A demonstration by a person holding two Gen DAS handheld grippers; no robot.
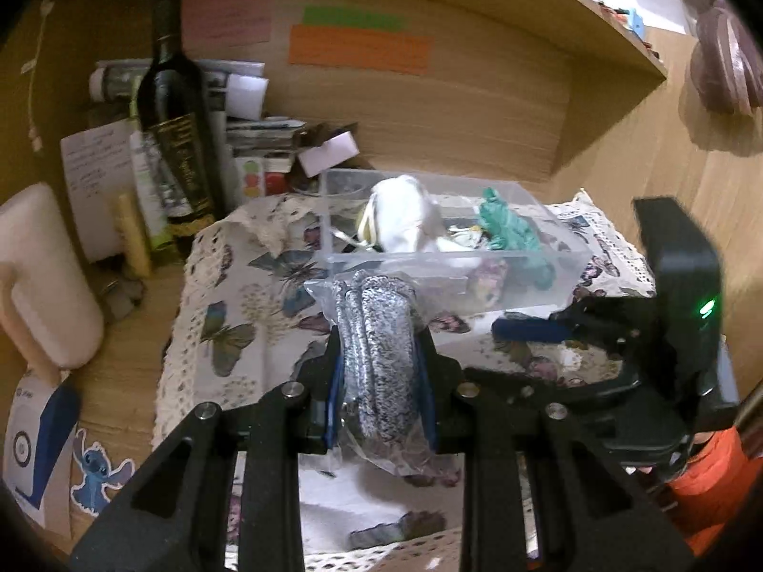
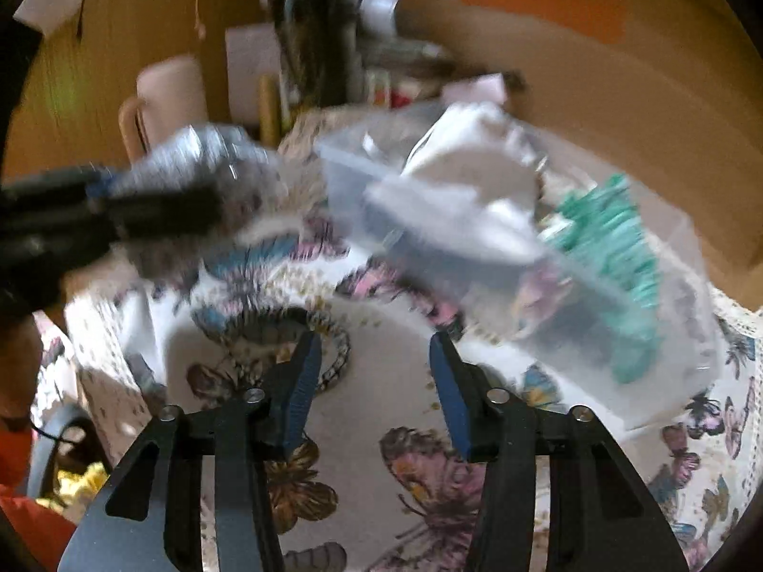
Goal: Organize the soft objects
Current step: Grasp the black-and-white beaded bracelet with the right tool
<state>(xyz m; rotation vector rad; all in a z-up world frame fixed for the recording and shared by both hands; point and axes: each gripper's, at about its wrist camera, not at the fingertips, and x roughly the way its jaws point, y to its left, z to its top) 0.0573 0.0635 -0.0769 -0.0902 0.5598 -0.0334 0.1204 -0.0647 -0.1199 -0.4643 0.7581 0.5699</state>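
My left gripper (image 1: 379,333) is shut on a clear bag of grey-speckled cord (image 1: 376,357) and holds it just in front of the clear plastic box (image 1: 562,257). The box holds a white cloth (image 1: 405,219) and a green yarn bundle (image 1: 510,229). In the blurred right wrist view my right gripper (image 2: 374,348) is open and empty above the butterfly cloth (image 2: 362,429). The left gripper with the bag (image 2: 200,167) shows at the left, and the box (image 2: 691,357), with white cloth (image 2: 477,176) and green yarn (image 2: 615,248), at the right. A patterned hair band (image 2: 334,333) lies on the cloth between my fingers.
A dark wine bottle (image 1: 174,109), papers (image 1: 95,171), small boxes (image 1: 329,150) and a pale jug (image 1: 43,276) crowd the desk's back left. The right gripper's body (image 1: 667,333) is at the right in the left wrist view. A wooden shelf (image 1: 596,33) hangs above.
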